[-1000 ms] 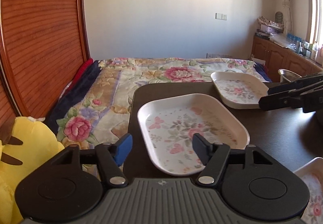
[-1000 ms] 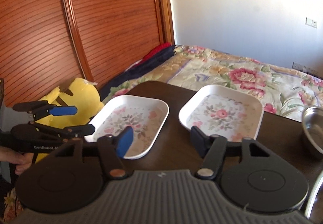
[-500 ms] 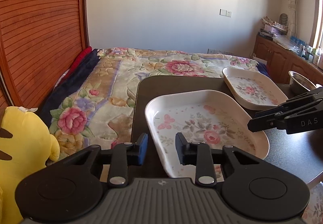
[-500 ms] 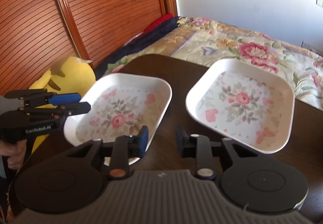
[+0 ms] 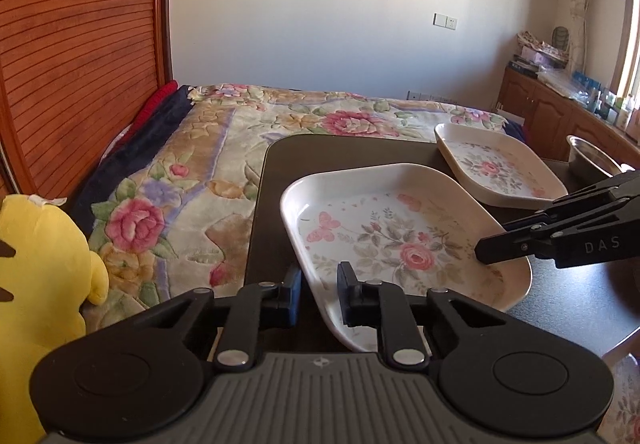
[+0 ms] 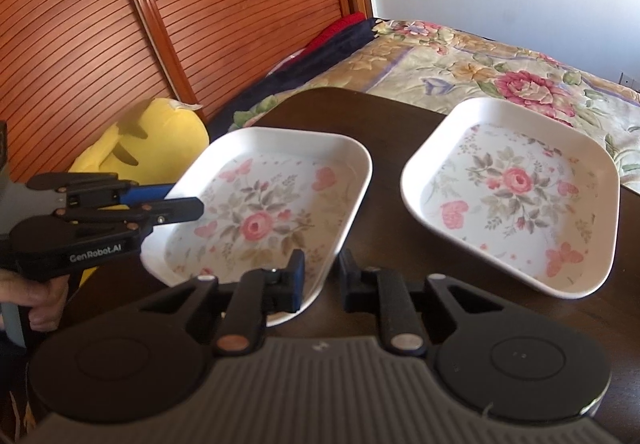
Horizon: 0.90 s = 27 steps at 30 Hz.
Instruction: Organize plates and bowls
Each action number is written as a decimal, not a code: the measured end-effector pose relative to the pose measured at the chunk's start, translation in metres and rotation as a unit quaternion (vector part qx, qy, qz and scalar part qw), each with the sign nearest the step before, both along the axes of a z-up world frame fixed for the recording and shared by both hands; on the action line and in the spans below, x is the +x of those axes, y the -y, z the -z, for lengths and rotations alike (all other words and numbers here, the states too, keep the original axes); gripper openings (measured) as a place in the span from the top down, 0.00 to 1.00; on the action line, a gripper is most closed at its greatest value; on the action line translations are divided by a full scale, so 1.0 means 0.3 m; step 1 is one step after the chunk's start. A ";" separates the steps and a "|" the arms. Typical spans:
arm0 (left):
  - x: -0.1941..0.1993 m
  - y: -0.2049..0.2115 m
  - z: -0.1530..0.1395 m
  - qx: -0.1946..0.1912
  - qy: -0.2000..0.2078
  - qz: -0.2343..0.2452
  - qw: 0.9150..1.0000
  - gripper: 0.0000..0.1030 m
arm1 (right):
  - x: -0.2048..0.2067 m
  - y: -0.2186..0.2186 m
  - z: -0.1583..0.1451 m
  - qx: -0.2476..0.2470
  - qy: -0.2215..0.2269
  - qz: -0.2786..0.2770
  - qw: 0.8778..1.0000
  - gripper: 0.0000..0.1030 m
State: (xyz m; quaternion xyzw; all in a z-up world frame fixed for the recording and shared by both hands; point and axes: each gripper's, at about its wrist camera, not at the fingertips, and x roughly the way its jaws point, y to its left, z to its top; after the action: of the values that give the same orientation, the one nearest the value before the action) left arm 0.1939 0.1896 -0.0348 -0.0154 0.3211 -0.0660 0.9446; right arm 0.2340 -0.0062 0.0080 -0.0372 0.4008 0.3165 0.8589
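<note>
Left claw (image 5: 318, 294) clamped on the near rim of the closer floral plate (image 5: 400, 240), jaws just drawn in from wide to a narrow pinch with the white edge caught between them. Right claw (image 6: 320, 278) doing the same from the opposite side, jaws likewise just closed down onto that plate's rim, one pad inside the wall and one outside. Seen from the left wrist, reaching in over the plate's far edge; a second ago hanging higher and further off, above the other plate. So: one plate, two grips, one on each side.

Plate resting near the corner of the dark tabletop (image 5: 344, 152), close to the bed (image 5: 224, 172). Second floral plate (image 6: 516, 196) lying apart on the same tabletop, untouched. Metal bowl (image 5: 592, 156) just past it at the far right. Yellow plush toy (image 6: 148, 140) off beside the bed.

Reads as the grasp done and a lift likely next, probably onto the second plate. Stacking not yet begun.
</note>
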 end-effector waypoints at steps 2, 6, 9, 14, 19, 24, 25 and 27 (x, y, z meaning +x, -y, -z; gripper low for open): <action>-0.008 0.002 -0.001 0.000 0.000 -0.003 1.000 0.80 | 0.003 0.003 -0.001 0.002 -0.002 0.001 1.000 0.82; -0.015 0.010 -0.007 0.000 -0.006 -0.003 1.000 0.80 | 0.002 0.010 -0.001 0.006 -0.001 0.004 1.000 0.87; -0.023 0.016 -0.011 -0.005 -0.008 -0.004 1.000 0.80 | -0.005 0.018 0.001 0.007 0.001 0.007 1.000 0.87; -0.069 0.054 -0.053 -0.002 0.006 0.002 1.000 0.80 | -0.013 0.051 -0.015 0.021 0.005 0.011 1.000 0.87; -0.105 0.097 -0.092 -0.001 0.014 0.011 1.000 0.80 | -0.028 0.100 -0.045 0.033 0.007 0.015 0.999 0.87; -0.144 0.151 -0.128 -0.001 0.025 0.022 0.999 0.80 | -0.078 0.159 -0.074 0.042 0.019 0.017 0.999 0.87; -0.154 0.164 -0.134 -0.001 0.026 0.024 0.999 0.80 | -0.088 0.173 -0.081 0.043 0.021 0.018 0.999 0.87; -0.176 0.191 -0.143 -0.001 0.029 0.029 0.999 0.80 | -0.110 0.198 -0.093 0.042 0.027 0.021 0.999 0.87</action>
State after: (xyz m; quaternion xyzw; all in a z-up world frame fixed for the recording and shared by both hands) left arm 0.1411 0.1322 0.0081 -0.0050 0.2937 -0.0938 0.9513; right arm 0.2010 -0.0657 0.0360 -0.0015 0.3645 0.3142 0.8766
